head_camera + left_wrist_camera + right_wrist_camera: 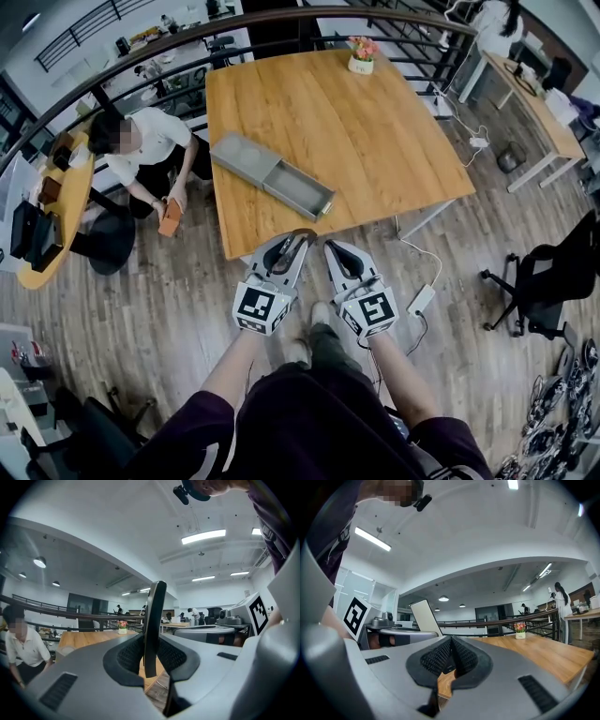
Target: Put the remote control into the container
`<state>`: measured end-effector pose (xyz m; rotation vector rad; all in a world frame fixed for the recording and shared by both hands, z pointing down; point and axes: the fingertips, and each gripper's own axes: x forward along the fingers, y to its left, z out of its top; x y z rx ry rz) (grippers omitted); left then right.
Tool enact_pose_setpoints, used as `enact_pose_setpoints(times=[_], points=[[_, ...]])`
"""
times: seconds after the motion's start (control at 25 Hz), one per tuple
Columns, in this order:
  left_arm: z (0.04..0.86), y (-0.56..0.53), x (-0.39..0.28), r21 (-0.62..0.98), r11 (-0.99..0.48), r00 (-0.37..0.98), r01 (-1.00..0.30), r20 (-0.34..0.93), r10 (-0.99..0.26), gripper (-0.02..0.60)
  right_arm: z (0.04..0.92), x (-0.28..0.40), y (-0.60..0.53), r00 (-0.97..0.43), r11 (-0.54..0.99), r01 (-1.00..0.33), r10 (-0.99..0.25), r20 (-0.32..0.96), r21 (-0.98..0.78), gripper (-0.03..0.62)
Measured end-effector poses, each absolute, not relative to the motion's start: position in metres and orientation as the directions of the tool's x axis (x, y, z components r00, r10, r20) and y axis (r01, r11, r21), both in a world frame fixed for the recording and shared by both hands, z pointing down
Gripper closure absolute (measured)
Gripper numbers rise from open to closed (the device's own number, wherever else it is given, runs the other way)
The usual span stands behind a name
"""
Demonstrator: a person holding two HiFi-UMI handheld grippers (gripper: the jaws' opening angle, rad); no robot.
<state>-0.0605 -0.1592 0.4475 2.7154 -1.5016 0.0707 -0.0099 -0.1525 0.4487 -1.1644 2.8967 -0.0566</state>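
Note:
My left gripper (298,236) hangs just off the front edge of the wooden table (375,131), shut on the remote control (152,625). The remote is a slim dark slab that stands upright between the pads. In the head view only its dark top end (303,232) shows above the jaws. The container (272,175), a long grey box with an open compartment at its right end, lies at a slant on the table's near left part, beyond the left gripper. My right gripper (334,247) is beside the left one, shut with nothing between its pads (461,656).
A small pot of flowers (361,58) stands at the table's far edge. A person (141,141) sits to the left by a round table (66,202). A power adapter with cables (422,298) lies on the floor at right, near a black chair (548,281).

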Motion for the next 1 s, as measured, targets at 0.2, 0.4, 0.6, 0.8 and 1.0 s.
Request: enact_pose_setpoints(times=[0.2, 0.4, 0.6, 0.8, 1.0], points=[[0.454, -0.208, -0.061, 0.019, -0.511, 0.511, -0.859, 0.071, -0.857, 0.497, 0.455, -0.011, -0.202, -0.744, 0.743, -0.668, -0.668, 0.007, -0.042, 0.576], [0.459, -0.249, -0.060, 0.013, -0.496, 0.496, -0.868, 0.083, -0.865, 0.499, 0.459, -0.009, -0.247, -0.757, 0.756, -0.653, -0.653, 0.008, -0.049, 0.576], [0.455, -0.271, -0.057, 0.006, -0.490, 0.489, -0.872, 0.096, -0.867, 0.498, 0.458, -0.007, -0.271, -0.769, 0.767, -0.638, -0.639, 0.007, -0.066, 0.576], [0.453, -0.292, -0.065, 0.003, -0.492, 0.489, -0.871, 0.105, -0.866, 0.499, 0.457, -0.016, -0.291, -0.761, 0.758, -0.646, -0.648, 0.011, -0.090, 0.576], [0.463, -0.306, -0.076, 0.015, -0.530, 0.528, -0.848, 0.117, -0.841, 0.499, 0.466, -0.030, -0.302, -0.738, 0.733, -0.674, -0.674, 0.028, -0.093, 0.576]])
